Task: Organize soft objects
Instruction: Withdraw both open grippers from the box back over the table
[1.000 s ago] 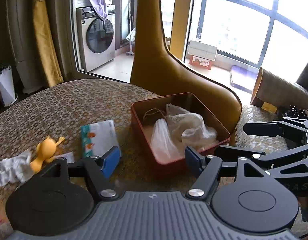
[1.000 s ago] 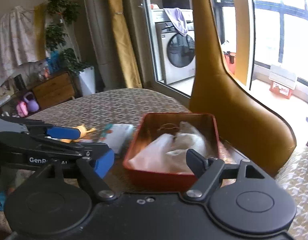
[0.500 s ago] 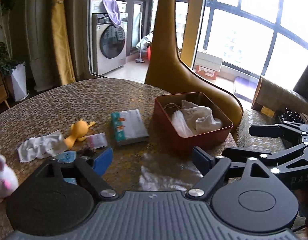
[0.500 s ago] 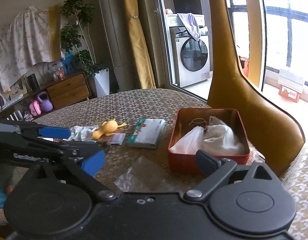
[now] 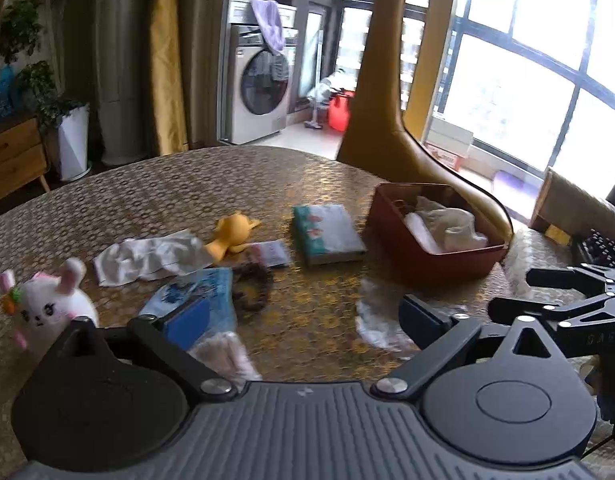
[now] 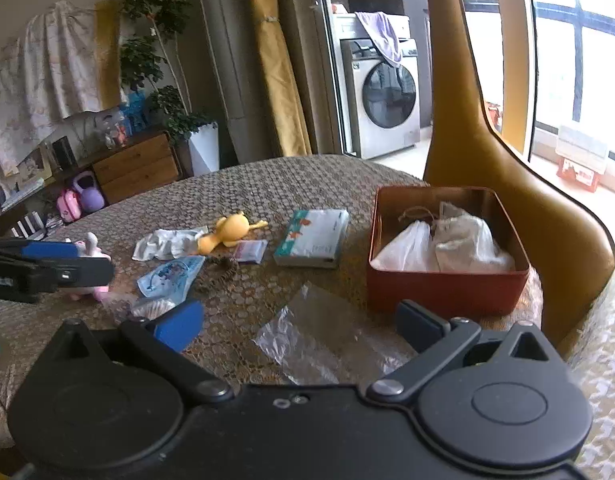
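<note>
Red tin (image 6: 447, 280) sits at the table's (image 6: 267, 184) far right edge against the mustard chair (image 6: 507, 184), holding white cloth bags (image 6: 447, 244). Left of it lies a tissue pack (image 6: 312, 237), then a small sachet (image 6: 250, 251), yellow plush (image 6: 227, 231), crumpled white cloth (image 6: 167, 242), blue pouch (image 6: 169, 276), dark scrunchie (image 6: 221, 268) and white bunny (image 5: 47, 308). Clear plastic bag (image 6: 319, 336) lies flat just before the right gripper (image 6: 299, 320). Both grippers, left gripper (image 5: 303, 316) included, are spread wide, gripping nothing, poised above the table.
</note>
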Action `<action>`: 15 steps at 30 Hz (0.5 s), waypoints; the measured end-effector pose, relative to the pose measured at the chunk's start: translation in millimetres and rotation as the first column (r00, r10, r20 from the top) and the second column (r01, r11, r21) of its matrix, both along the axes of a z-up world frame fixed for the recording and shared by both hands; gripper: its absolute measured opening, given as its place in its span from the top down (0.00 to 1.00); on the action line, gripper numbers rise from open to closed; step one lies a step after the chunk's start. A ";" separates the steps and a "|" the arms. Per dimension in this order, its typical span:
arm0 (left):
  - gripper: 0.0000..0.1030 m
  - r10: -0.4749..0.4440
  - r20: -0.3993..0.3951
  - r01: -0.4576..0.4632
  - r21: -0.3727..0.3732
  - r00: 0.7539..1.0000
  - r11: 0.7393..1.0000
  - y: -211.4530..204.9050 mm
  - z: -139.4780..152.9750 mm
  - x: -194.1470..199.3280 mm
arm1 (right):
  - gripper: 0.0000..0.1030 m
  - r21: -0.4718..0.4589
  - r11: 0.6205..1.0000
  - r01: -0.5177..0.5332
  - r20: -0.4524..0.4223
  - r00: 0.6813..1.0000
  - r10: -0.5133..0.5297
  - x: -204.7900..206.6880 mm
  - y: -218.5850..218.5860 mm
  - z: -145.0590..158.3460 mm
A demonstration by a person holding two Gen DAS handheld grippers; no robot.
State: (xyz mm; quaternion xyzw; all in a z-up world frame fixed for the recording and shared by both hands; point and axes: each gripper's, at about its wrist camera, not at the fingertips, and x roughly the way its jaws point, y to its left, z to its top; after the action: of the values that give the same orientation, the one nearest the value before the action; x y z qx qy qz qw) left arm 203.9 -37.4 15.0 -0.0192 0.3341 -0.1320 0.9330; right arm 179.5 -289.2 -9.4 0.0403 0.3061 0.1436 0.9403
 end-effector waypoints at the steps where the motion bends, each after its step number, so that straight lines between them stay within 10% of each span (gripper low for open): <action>1: 0.00 0.013 0.007 -0.013 -0.005 1.000 1.000 6.2 -2.5 -1.1 | 0.00 0.000 1.000 0.002 -0.003 1.000 -0.002 -0.1 0.9 -3.1; 15: 0.00 0.119 -0.059 -0.117 0.040 0.991 0.992 40.9 -57.9 11.3 | 0.00 -0.026 0.999 0.046 -0.102 0.994 -0.048 19.2 0.0 -53.8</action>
State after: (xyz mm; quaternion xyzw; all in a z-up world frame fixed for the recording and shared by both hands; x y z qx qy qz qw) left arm 215.2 3.5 -42.8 -0.0259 0.3631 -0.0698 0.9288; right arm 198.6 -289.2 -63.2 0.0438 0.3548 0.1156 0.9267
